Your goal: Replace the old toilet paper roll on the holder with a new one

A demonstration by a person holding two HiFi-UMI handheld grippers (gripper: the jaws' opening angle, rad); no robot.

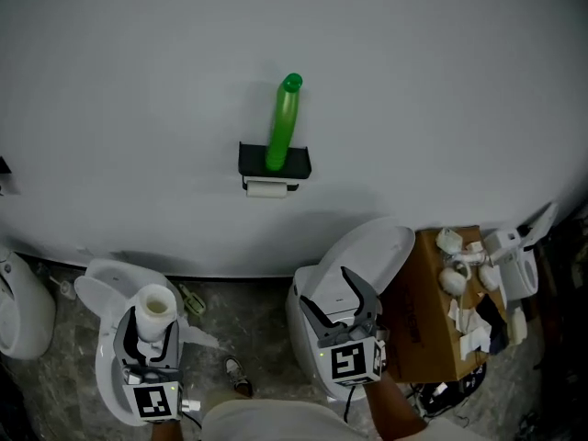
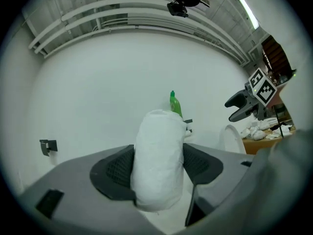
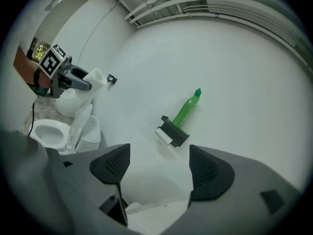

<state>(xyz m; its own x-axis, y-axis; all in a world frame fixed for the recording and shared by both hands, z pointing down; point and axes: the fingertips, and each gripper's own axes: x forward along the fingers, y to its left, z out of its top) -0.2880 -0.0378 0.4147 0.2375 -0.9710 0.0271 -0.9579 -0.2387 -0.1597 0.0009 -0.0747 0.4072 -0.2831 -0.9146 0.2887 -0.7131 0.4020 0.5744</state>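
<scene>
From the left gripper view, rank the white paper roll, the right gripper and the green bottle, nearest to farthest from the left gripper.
1. The white paper roll: clamped upright between the jaws of the left gripper.
2. The right gripper: off to the right, in the air, empty.
3. The green bottle: on the far wall, peeking out behind the roll's top.

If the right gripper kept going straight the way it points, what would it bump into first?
The right gripper, fingers open and empty, would probably meet the wall first, at or just under the holder with its old roll. Depth is hard to judge.
</scene>
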